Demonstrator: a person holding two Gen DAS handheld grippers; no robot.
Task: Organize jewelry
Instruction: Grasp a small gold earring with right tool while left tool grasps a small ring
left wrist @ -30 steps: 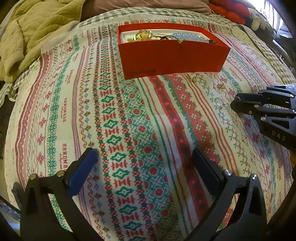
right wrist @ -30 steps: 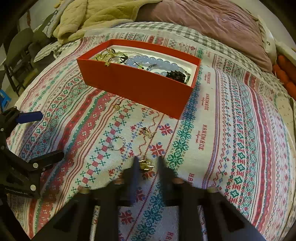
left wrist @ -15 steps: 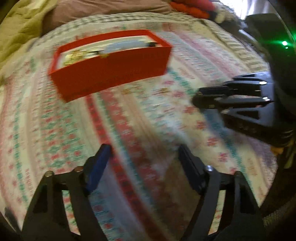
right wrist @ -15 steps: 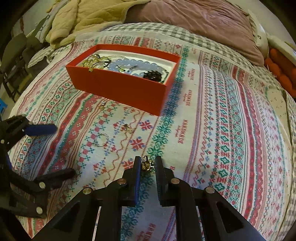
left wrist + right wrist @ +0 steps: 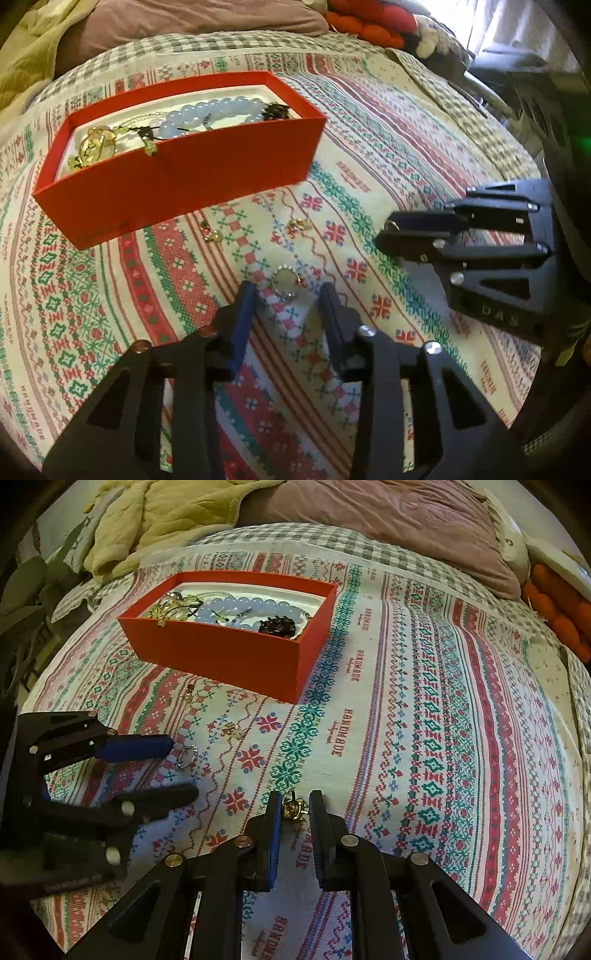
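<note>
Your left tongs (image 5: 288, 295) just closing, jaws still apart round ring (image 5: 284, 282) on bed (image 5: 406, 155), right tongs (image 5: 293, 805) clamped on gold charm (image 5: 293, 808), red box (image 5: 229, 653) beyond.

Soft, dim indoor light, window glare at far right, strong fisheye bending, dark vignetted corners.

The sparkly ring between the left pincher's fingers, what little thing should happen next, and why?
Probably finish closing the left gripper, whose jaws have just been closing, on the ring. The ring lies on the blanket between the fingertips, not yet pinched. Meanwhile the right gripper holds a gold earring.
</note>
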